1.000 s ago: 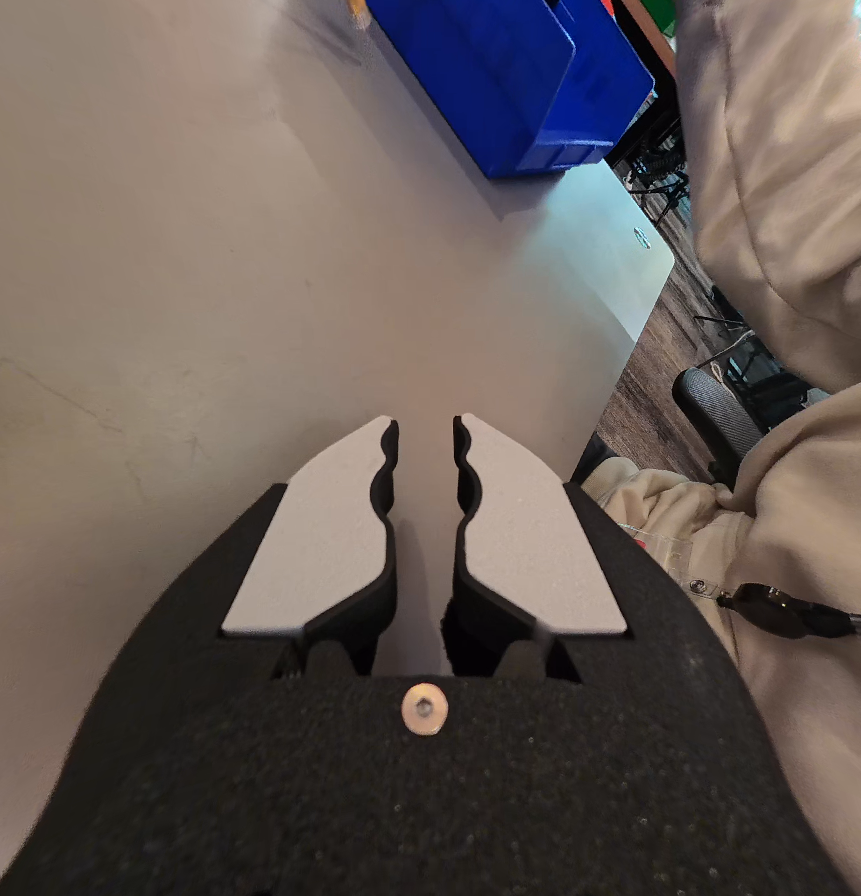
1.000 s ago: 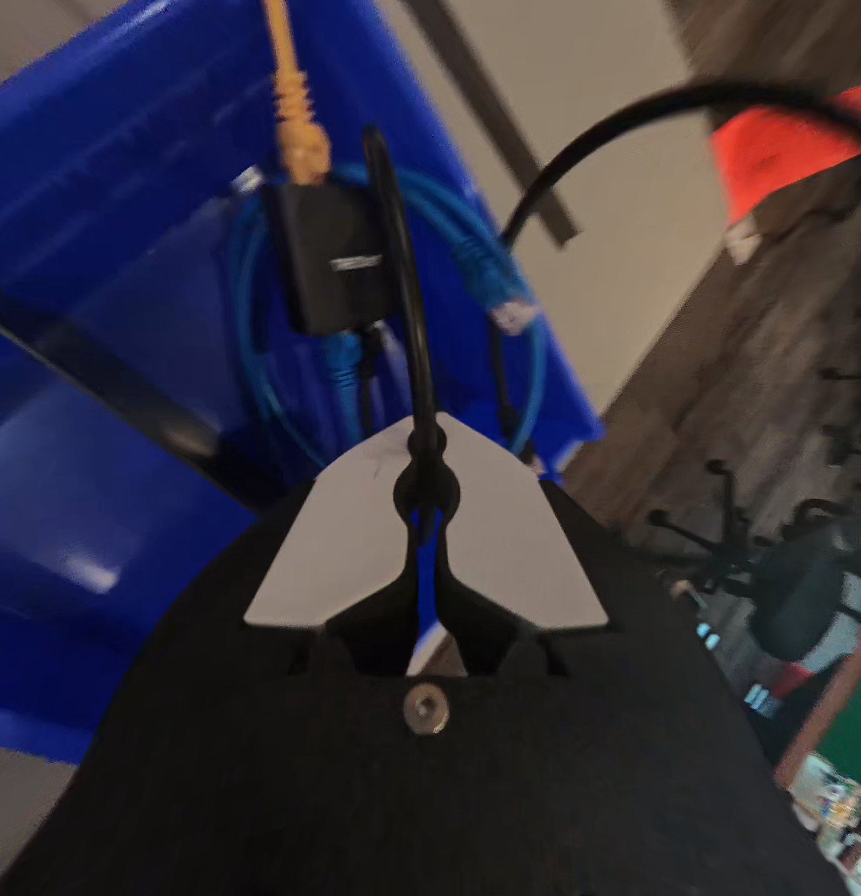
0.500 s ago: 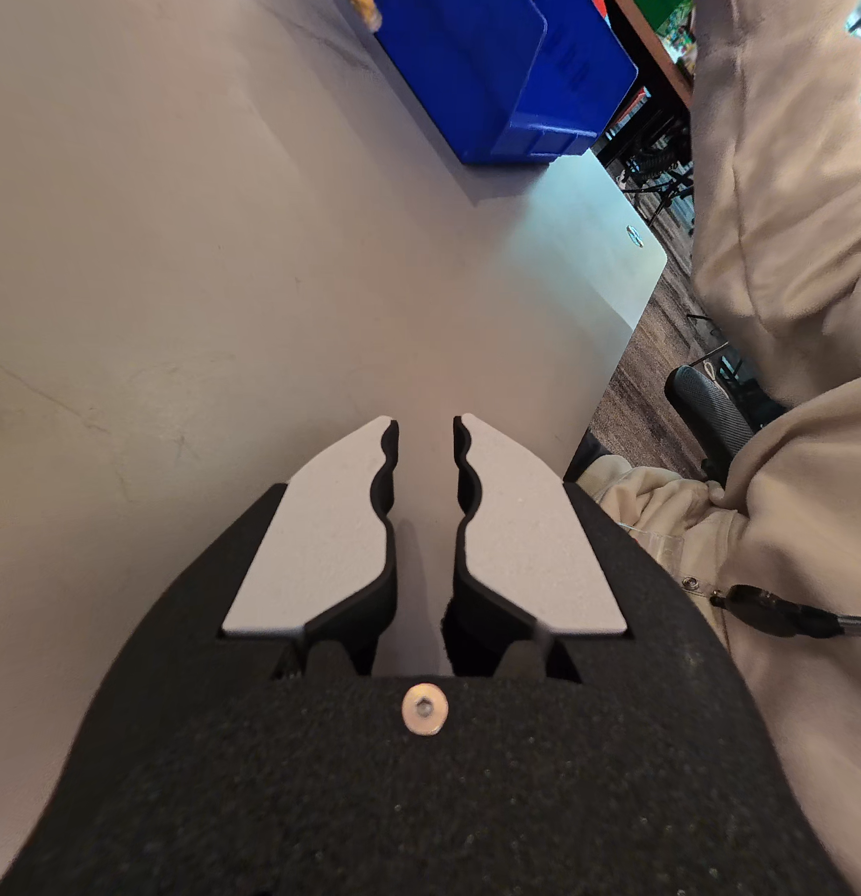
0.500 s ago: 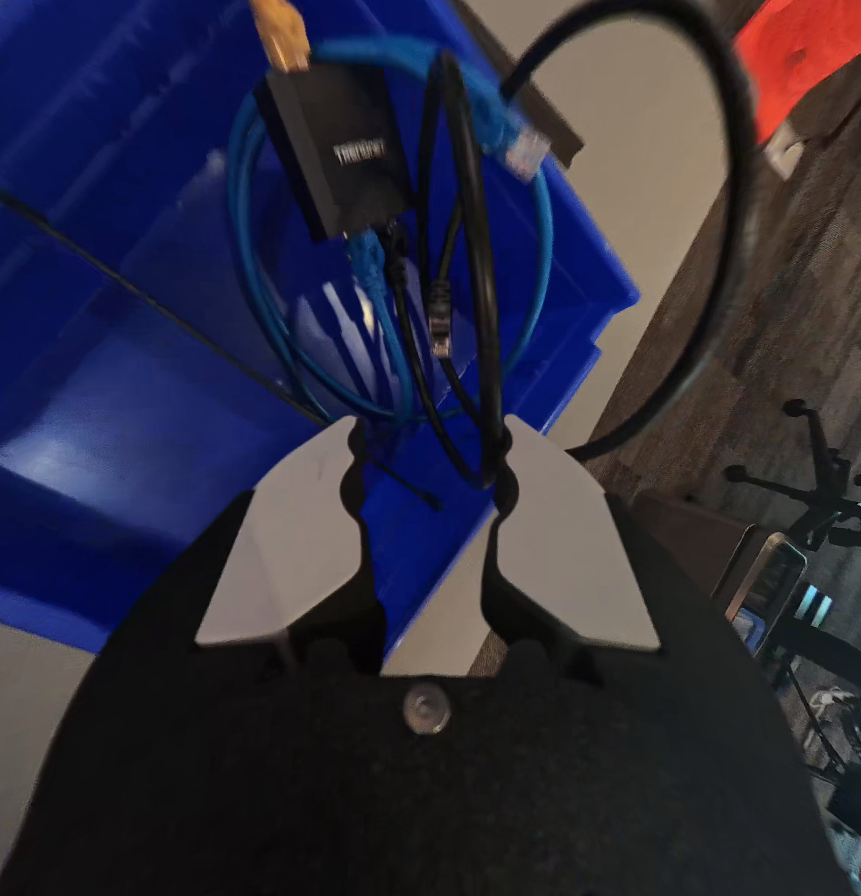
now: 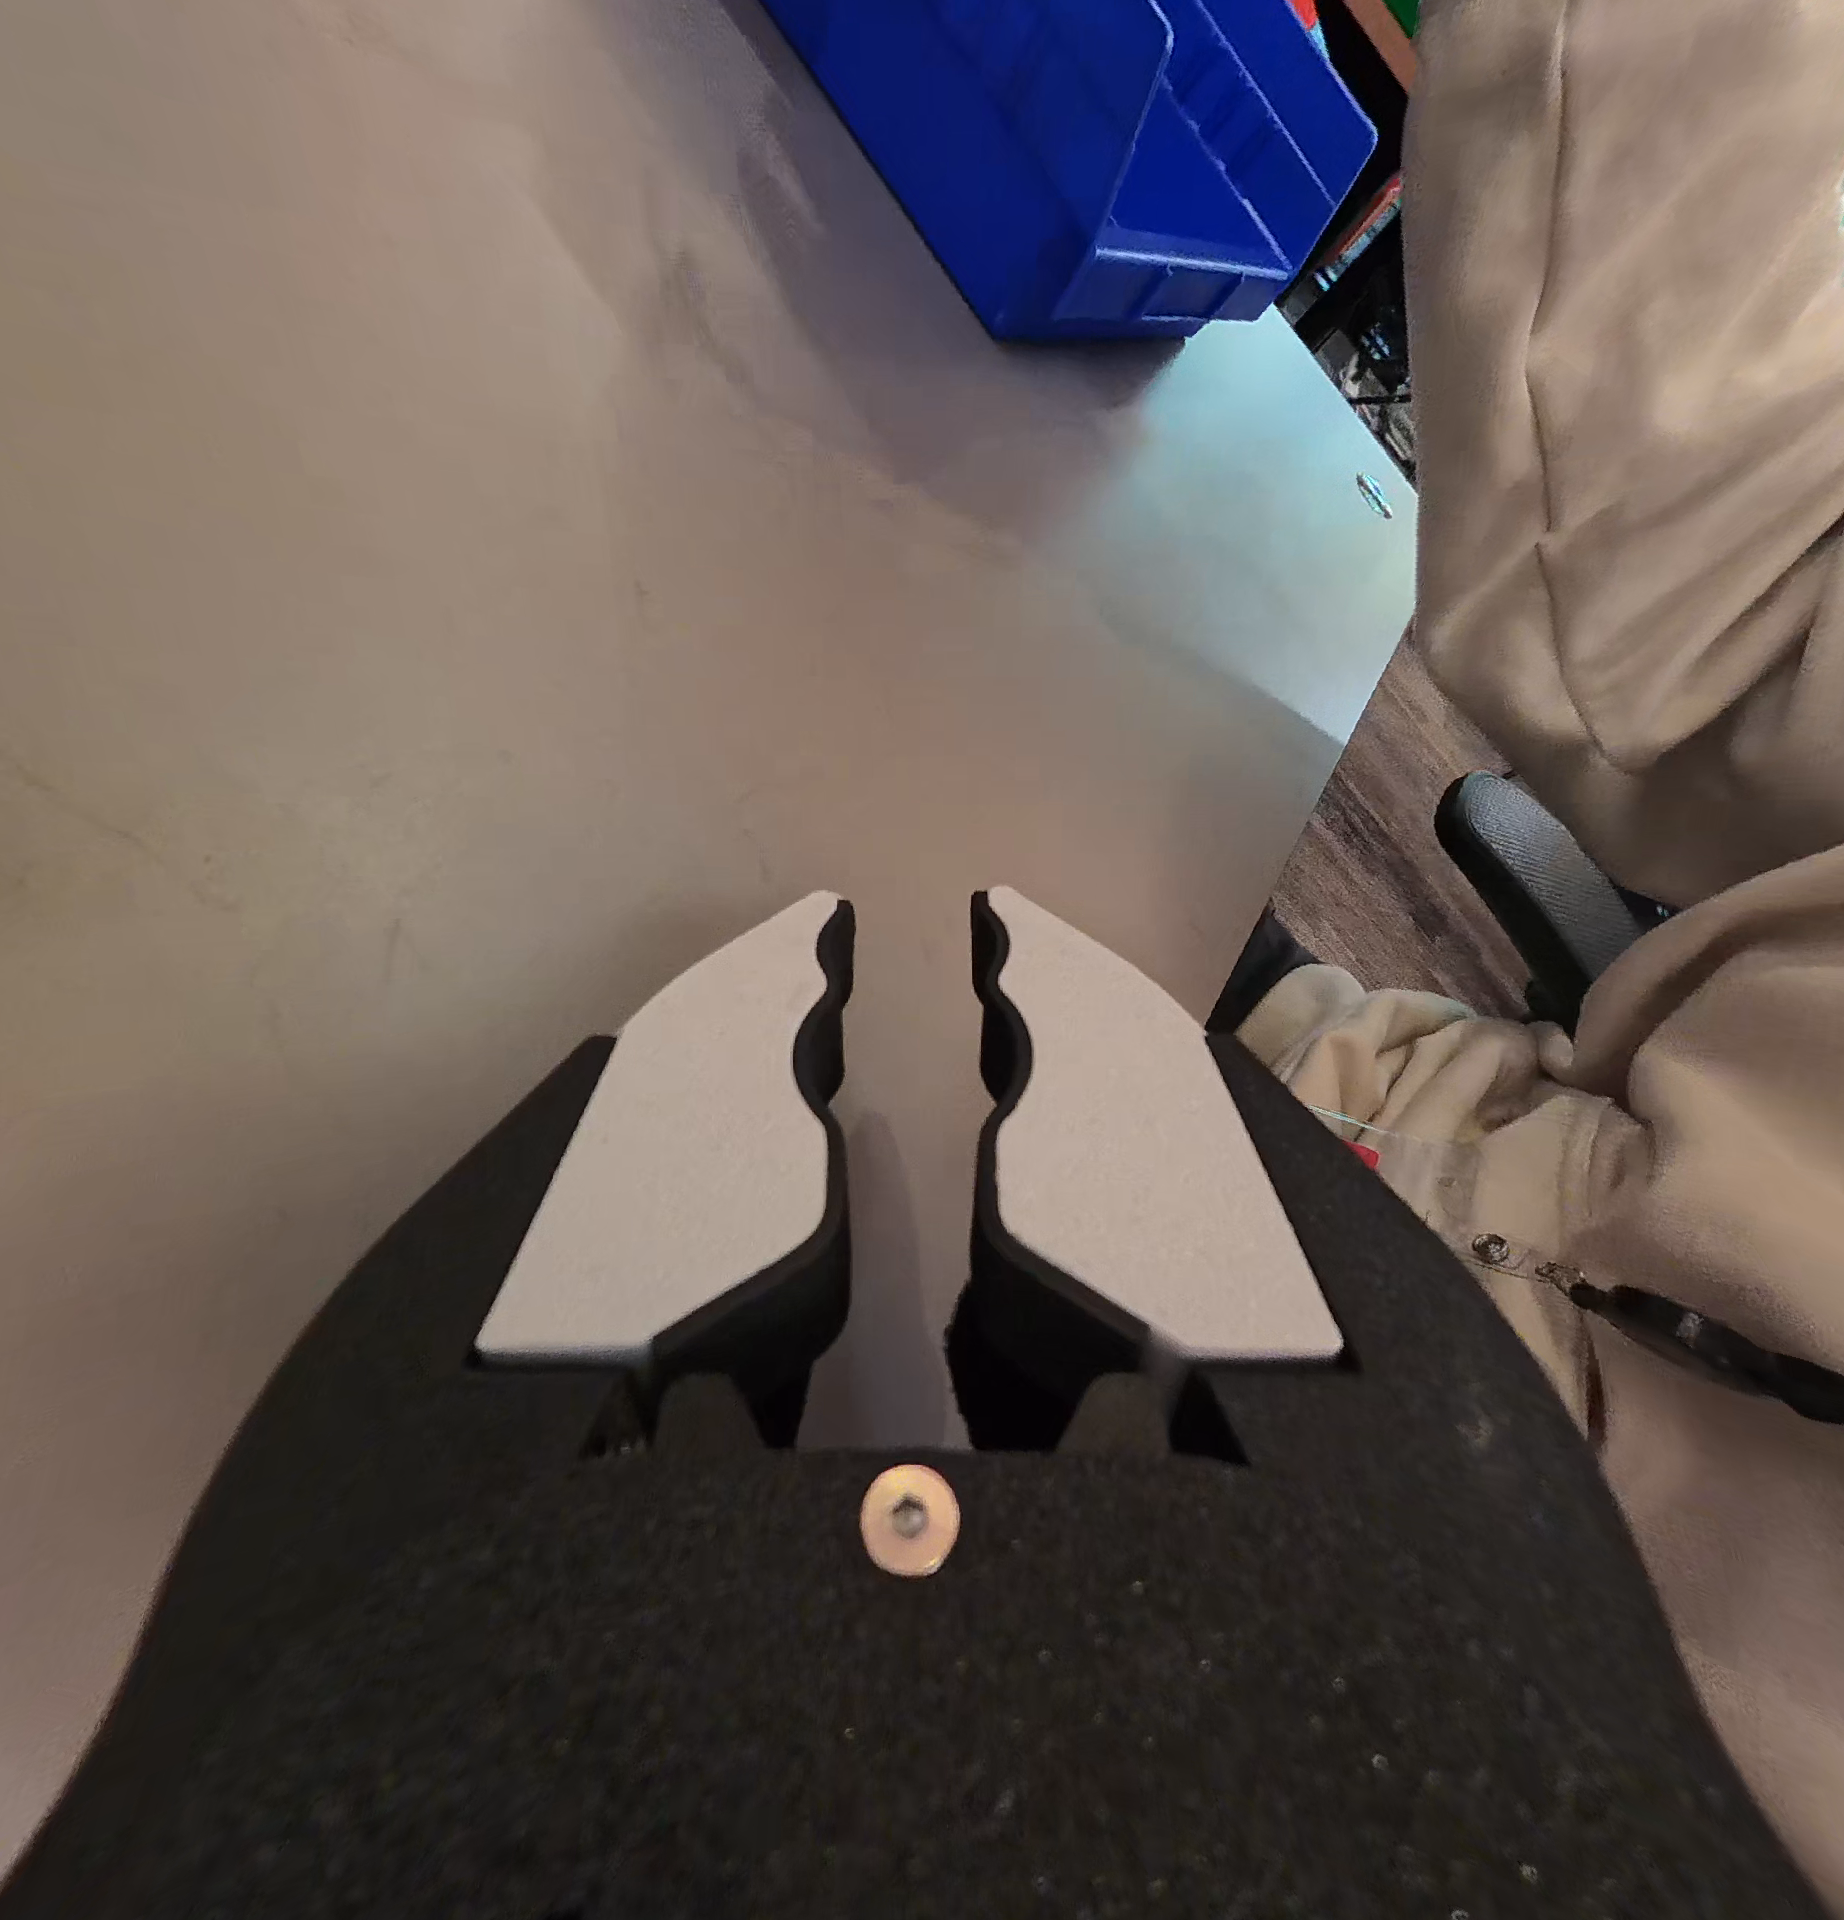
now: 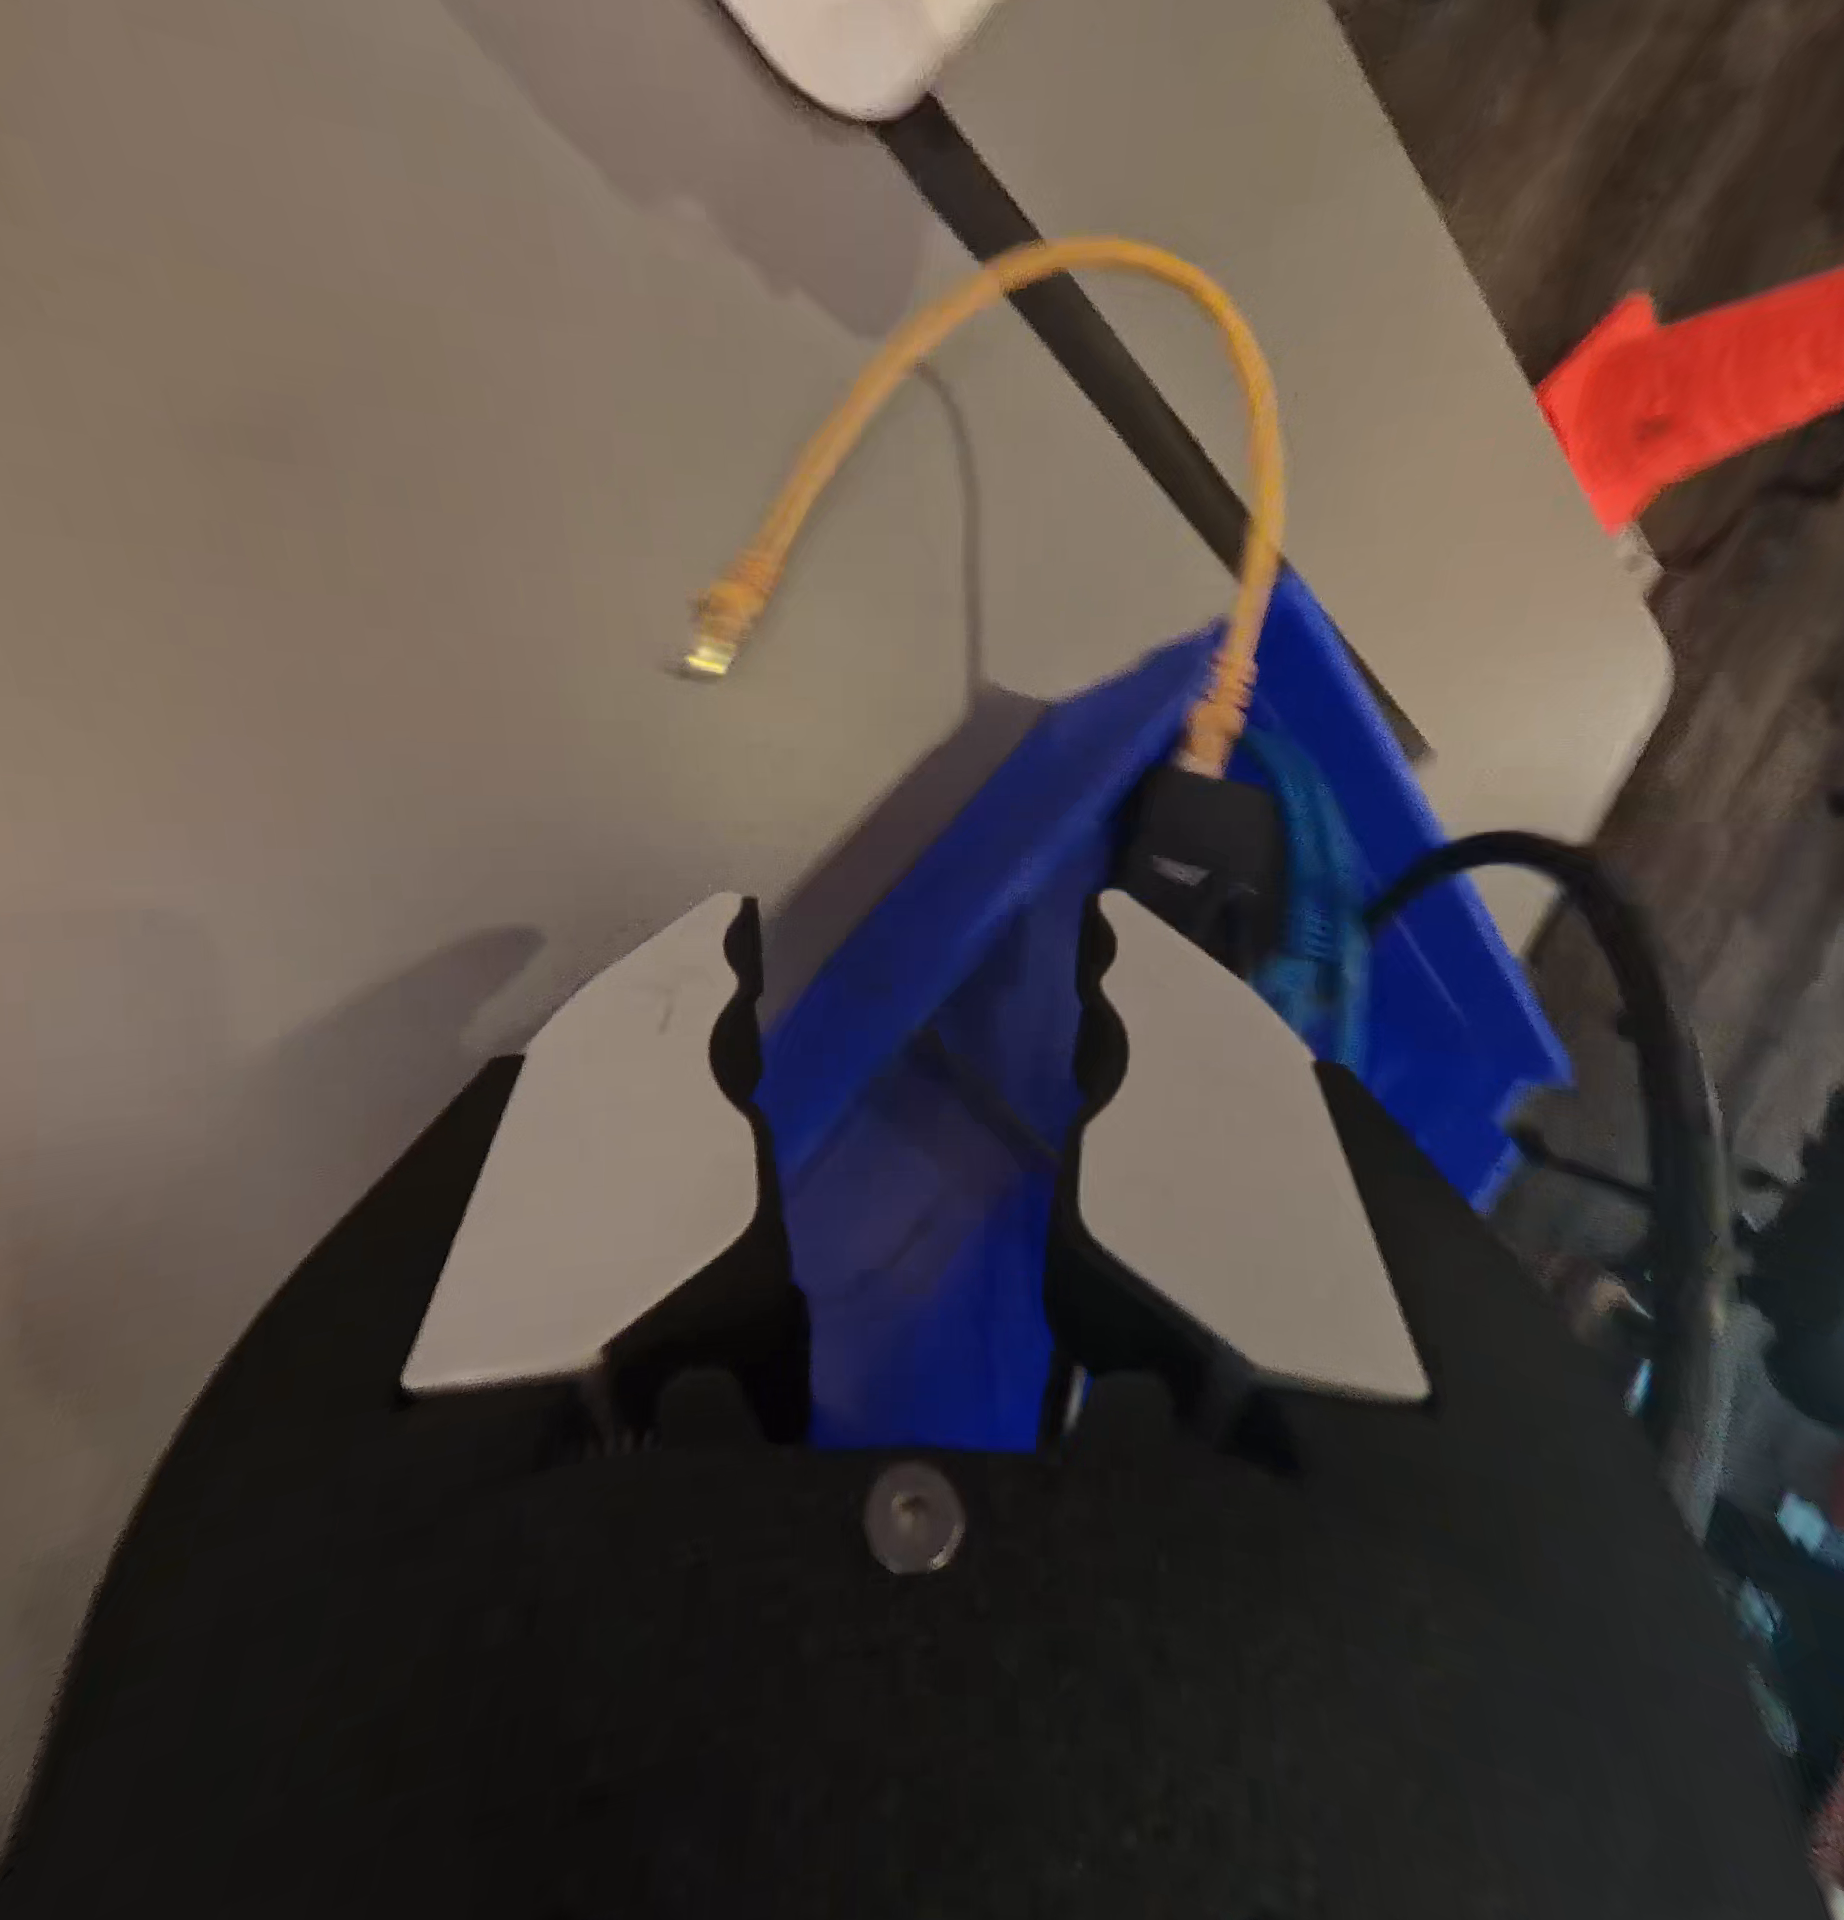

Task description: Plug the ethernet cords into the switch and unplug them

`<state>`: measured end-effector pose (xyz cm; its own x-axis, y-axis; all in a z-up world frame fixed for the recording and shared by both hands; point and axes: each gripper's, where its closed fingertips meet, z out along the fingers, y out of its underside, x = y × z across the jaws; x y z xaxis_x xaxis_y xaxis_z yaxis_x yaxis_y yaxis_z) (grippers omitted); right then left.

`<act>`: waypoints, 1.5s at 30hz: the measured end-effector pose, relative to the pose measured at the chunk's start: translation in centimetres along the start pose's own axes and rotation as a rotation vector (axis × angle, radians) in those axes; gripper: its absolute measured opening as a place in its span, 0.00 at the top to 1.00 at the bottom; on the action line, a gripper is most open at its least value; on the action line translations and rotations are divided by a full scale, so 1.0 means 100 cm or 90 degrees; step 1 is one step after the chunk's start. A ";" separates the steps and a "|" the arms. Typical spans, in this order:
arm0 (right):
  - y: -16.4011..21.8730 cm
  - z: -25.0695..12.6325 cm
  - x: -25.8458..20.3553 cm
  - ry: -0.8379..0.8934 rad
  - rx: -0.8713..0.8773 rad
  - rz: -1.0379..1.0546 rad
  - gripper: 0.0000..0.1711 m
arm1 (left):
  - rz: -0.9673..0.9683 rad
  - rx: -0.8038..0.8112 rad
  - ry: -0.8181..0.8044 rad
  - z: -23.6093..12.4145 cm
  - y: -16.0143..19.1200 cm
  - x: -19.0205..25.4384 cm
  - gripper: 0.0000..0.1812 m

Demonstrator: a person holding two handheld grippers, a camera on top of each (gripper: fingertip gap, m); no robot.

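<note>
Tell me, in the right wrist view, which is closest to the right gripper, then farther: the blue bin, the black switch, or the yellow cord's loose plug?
From the right gripper:
1. Blue bin, between the open fingers.
2. Black switch, in the bin, just right.
3. Yellow cord's loose plug, up left over the table.

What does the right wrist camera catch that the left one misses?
Only the right wrist view shows the cords: an orange cord plugged at one end into the black switch, its other plug hanging free, plus blue cords and a black cable. Only the left shows the person's beige sleeve and a chair armrest. Both show the blue bin, the grey table and open, empty tongs.
</note>
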<state>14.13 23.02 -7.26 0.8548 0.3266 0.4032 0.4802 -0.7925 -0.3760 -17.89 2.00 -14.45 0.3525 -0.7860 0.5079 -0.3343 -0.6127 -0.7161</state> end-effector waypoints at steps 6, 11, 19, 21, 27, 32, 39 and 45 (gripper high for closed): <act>0.056 0.021 0.133 0.061 -0.007 0.108 0.79 | -0.021 0.013 0.012 -0.007 0.002 -0.001 0.88; 0.085 0.062 0.147 -0.104 -0.050 0.124 0.82 | -0.037 0.007 0.035 -0.001 0.001 0.003 0.88; 0.097 0.135 0.083 -0.227 -0.111 0.021 0.74 | -0.009 -0.017 0.018 0.009 0.002 0.005 0.88; 0.085 0.129 0.087 -0.209 -0.064 -0.009 0.76 | -0.014 -0.008 0.020 0.006 0.001 0.005 0.88; 0.058 0.076 0.105 -0.196 0.023 -0.117 0.73 | -0.034 0.003 0.030 0.002 -0.001 0.000 0.88; 0.060 0.032 0.115 -0.258 -0.042 -0.070 0.69 | -0.026 -0.001 0.030 0.003 0.000 0.003 0.88; 0.017 0.011 0.066 -0.272 0.075 0.013 0.74 | -0.034 -0.003 0.037 0.003 0.001 0.002 0.88; 0.024 0.047 0.087 -0.056 -0.047 -0.163 0.76 | -0.032 -0.005 0.038 0.003 0.002 0.004 0.88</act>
<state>23.67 26.38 -8.62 0.7229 0.5620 0.4019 0.6699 -0.7126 -0.2085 -17.54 1.66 -14.54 0.3163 -0.7573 0.5714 -0.3242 -0.6524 -0.6851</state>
